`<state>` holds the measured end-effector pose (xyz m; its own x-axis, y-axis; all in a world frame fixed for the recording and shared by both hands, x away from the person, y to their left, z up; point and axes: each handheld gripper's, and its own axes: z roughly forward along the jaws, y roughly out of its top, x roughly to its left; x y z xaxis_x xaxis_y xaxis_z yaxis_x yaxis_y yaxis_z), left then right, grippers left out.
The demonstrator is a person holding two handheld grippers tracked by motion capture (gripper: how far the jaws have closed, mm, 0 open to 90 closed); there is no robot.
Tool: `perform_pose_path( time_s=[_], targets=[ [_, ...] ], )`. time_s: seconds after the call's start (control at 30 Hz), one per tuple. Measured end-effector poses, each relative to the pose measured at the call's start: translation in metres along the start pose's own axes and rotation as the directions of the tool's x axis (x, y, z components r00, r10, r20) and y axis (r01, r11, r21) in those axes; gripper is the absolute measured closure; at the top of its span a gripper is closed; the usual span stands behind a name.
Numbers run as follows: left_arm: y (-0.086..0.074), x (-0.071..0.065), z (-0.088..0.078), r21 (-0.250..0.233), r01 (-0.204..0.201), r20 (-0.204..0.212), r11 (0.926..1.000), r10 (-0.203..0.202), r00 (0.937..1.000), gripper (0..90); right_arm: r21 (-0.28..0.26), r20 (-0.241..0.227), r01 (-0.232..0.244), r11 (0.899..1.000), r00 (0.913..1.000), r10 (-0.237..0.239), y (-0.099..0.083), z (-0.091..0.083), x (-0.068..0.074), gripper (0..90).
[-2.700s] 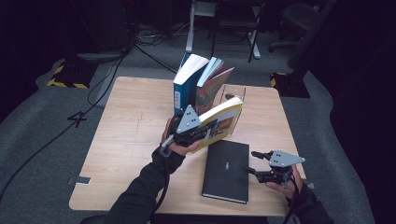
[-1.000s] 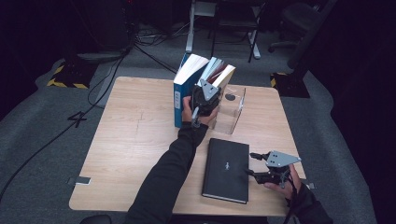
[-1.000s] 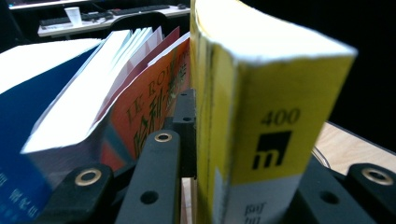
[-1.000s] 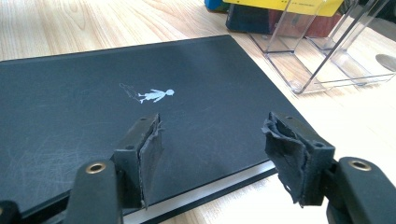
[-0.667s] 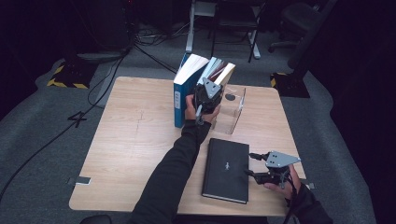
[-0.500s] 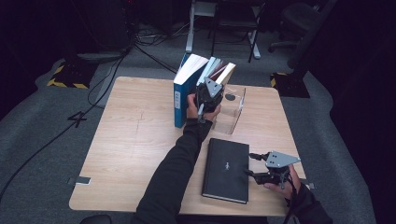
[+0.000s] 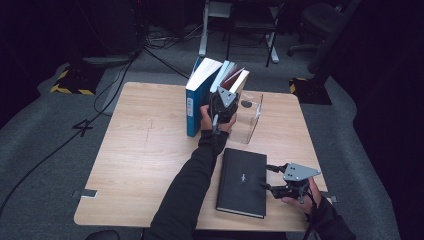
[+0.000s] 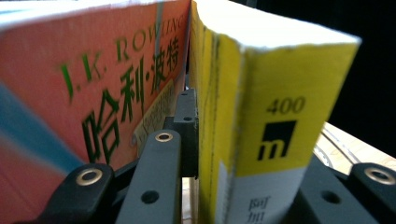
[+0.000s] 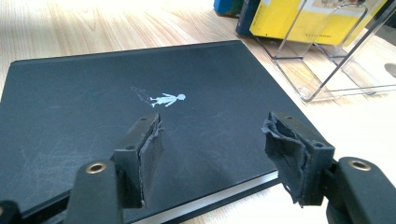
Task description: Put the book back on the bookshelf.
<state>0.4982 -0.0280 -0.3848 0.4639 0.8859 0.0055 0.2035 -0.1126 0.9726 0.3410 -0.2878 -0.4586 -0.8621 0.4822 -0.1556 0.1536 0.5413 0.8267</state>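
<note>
The jaws of the left gripper (image 8: 243, 186) were closed on the yellow book (image 8: 275, 116), one black finger (image 8: 187, 135) pressed flat against its left face and the other seen at its right edge. The book was held upright, its spine toward the camera, close beside an orange book (image 8: 88, 88) on its left. In the high view the left gripper (image 7: 223, 104) was seen at the row of standing books, where the yellow book (image 7: 240, 80) leaned with the others against a tall blue book (image 7: 197, 97), just left of a clear stand (image 7: 250, 117). The jaws of the right gripper (image 9: 212, 149) were held apart with nothing gripped, poised over the near edge of a black book (image 9: 116, 107) lying flat on the wooden table (image 7: 140, 150).
</note>
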Motion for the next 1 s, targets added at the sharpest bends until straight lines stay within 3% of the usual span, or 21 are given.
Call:
perform_pose_path(
  time_s=[0.23, 0.57, 0.77, 1.0],
  targets=[
    [-0.012, 0.0, 0.001, -0.012, 0.034, 0.011, 0.9993, -0.034, 0.9994, 74.0, -0.003, 0.003, 0.001, 1.0, 1.0, -0.001, 0.0, -0.001, 0.0, 37.1],
    [-0.013, 0.0, -0.003, -0.007, 0.006, 0.048, 1.0, -0.006, 0.9988, 68.7, 0.001, 0.003, -0.001, 1.0, 1.0, 0.001, -0.001, 0.0, -0.001, 37.0],
    [-0.014, 0.001, -0.007, 0.014, -0.035, 0.066, 0.9993, 0.034, 0.9972, 67.7, 0.005, 0.005, 0.001, 1.0, 1.0, -0.001, -0.001, 0.0, -0.001, 37.2],
    [-0.013, 0.001, -0.008, 0.028, -0.047, 0.068, 0.9985, 0.045, 0.9967, 67.8, 0.011, 0.004, 0.003, 1.0, 1.0, -0.003, -0.001, 0.001, 0.0, 37.2]
  ],
)
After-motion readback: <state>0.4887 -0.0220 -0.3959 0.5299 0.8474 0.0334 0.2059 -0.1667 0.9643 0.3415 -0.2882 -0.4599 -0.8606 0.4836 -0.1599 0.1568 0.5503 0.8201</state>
